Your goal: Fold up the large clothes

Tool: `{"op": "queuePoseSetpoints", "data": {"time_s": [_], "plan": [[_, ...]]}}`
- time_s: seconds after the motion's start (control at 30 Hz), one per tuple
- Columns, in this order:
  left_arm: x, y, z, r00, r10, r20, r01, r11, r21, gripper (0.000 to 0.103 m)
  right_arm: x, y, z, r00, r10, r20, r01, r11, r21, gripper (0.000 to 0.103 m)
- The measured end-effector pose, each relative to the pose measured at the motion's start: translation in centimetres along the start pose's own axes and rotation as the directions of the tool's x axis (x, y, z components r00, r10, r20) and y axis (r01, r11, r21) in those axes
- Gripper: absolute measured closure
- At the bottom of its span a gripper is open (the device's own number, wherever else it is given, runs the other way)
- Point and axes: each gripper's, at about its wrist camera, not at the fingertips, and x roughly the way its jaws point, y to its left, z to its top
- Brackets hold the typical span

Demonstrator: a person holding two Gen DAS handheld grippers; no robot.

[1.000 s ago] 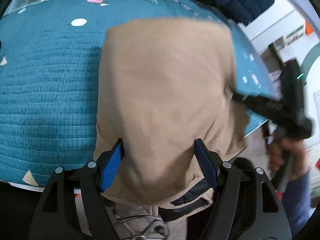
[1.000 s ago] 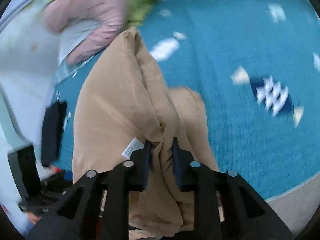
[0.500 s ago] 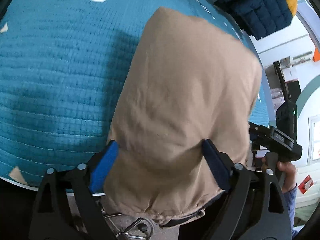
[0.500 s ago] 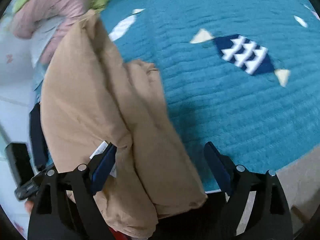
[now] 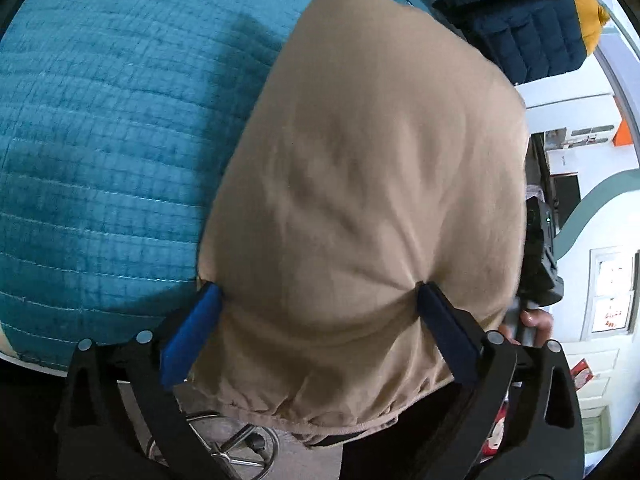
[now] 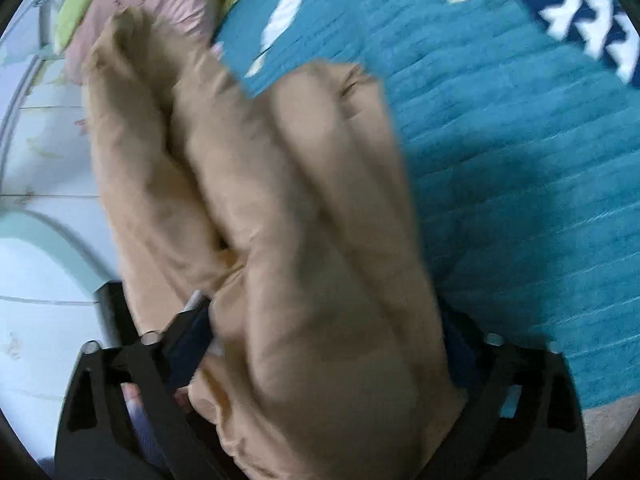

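Observation:
A large tan garment lies bunched at the edge of a bed with a teal quilt. My left gripper is open, its blue pads wide apart, with the garment's hem bulging between the fingers. In the right wrist view the same tan garment is folded in thick ridges and fills the space between the fingers of my right gripper, which is open wide. The right gripper also shows at the far right of the left wrist view, held by a hand.
A navy and yellow puffer jacket lies at the bed's far corner. Pink and green bedding is piled at the far side. A chair's chrome base stands on the floor below the bed edge. The teal quilt has white and navy patterns.
The right gripper, shut on the tan garment a second ago, has opened wide. Both grippers have pushed closer into the garment, which now bulges between their fingers.

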Motion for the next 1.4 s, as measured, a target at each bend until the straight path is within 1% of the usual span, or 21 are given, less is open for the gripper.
{"op": "queuePoseSetpoints", "data": {"time_s": [0.03,0.1,0.17,0.2,0.23,0.27,0.3,0.37,0.43,0.5,0.63,0.77,0.9,0.93,0.97,1.1,1.2,1.23,1.3,1.33,1.4], "plan": [[0.2,-0.2,0.1,1.0,-0.002,-0.003,0.002,1.0,-0.006,0.005,0.3,0.2,-0.1,1.0,-0.02,0.016,0.02,1.0,-0.005,0.017],[0.6,-0.6,0.3,1.0,-0.005,-0.008,0.005,1.0,-0.014,0.005,0.7,0.0,-0.3,0.999,-0.021,0.033,0.021,1.0,0.017,0.017],[0.7,-1.7,0.3,1.0,-0.011,-0.008,0.011,1.0,0.02,0.005,0.5,0.5,-1.1,0.999,-0.017,0.045,0.016,1.0,0.019,0.019],[0.7,-2.4,0.1,1.0,0.005,0.005,-0.005,0.999,0.05,0.005,0.6,0.8,-1.4,0.999,0.003,0.049,-0.004,0.999,0.032,0.028],[0.8,-2.9,0.0,1.0,0.02,0.011,-0.021,0.996,0.083,0.006,1.1,1.2,-1.6,0.998,0.033,0.047,-0.035,0.998,0.044,0.042],[0.7,-3.3,-0.1,0.999,0.04,0.028,-0.043,0.994,0.105,0.009,1.0,1.2,-2.6,0.997,0.057,0.052,-0.059,0.997,0.055,0.045],[0.6,-3.7,-0.2,0.998,0.048,0.042,-0.052,0.992,0.117,0.011,0.9,1.6,-3.3,0.997,0.039,0.061,-0.042,0.998,0.041,0.048],[-0.3,-3.8,-0.2,0.997,0.049,0.065,-0.058,0.989,0.139,0.025,0.9,2.2,-3.9,0.996,0.033,0.077,-0.036,0.999,0.04,0.051],[-1.4,-3.8,-0.2,0.994,0.055,0.089,-0.069,0.984,0.166,0.031,1.4,3.4,-4.1,0.995,0.044,0.09,-0.047,0.998,0.031,0.056],[-2.9,-3.9,-0.1,0.992,0.059,0.112,-0.079,0.979,0.188,0.039,1.7,5.1,-4.8,0.994,0.051,0.1,-0.051,0.999,0.004,0.059],[-6.9,-3.4,0.4,0.98,0.06,0.192,-0.099,0.974,0.202,0.04,3.2,8.9,-5.4,0.989,0.119,0.083,-0.115,0.992,-0.048,0.062],[-11.5,-2.3,0.9,0.961,0.065,0.268,-0.117,0.975,0.186,0.04,6.3,14.1,-4.9,0.982,0.179,0.054,-0.172,0.978,-0.115,0.062],[-18.3,1.5,1.4,0.933,0.084,0.351,-0.15,0.975,0.163,0.04,10.9,20.6,-4.3,0.97,0.244,0.013,-0.237,0.953,-0.186,0.062],[-20.7,2.9,1.6,0.921,0.092,0.378,-0.159,0.976,0.148,0.04,11.9,22.0,-4.0,0.967,0.256,0.003,-0.25,0.948,-0.198,0.062],[-21.9,3.2,2.0,0.913,0.1,0.395,-0.166,0.977,0.136,0.04,13.6,24.1,-3.8,0.963,0.271,-0.014,-0.267,0.94,-0.214,0.062],[-30.0,8.2,3.0,0.863,0.175,0.474,-0.244,0.966,0.088,0.04,20.4,31.5,-3.3,0.947,0.315,-0.061,-0.32,0.913,-0.252,0.062],[-34.2,10.9,3.6,0.831,0.232,0.505,-0.294,0.955,0.047,0.04,25.5,36.5,-3.5,0.939,0.331,-0.088,-0.343,0.898,-0.275,0.062],[-35.9,12.3,3.6,0.817,0.253,0.519,-0.312,0.95,0.028,0.04,26.9,37.6,-3.5,0.94,0.33,-0.09,-0.342,0.897,-0.281,0.062],[-37.9,14.7,4.1,0.801,0.287,0.525,-0.333,0.943,-0.006,0.04,31.5,40.7,-2.7,0.941,0.324,-0.093,-0.337,0.895,-0.293,0.062],[-39.2,16.4,4.2,0.788,0.316,0.529,-0.353,0.935,-0.034,0.04,32.5,41.2,-2.9,0.942,0.32,-0.097,-0.334,0.896,-0.293,0.062],[-40.7,19.2,4.3,0.77,0.362,0.526,-0.379,0.922,-0.078,0.04,36.0,42.5,-3.6,0.949,0.297,-0.103,-0.314,0.902,-0.296,0.062]]}}
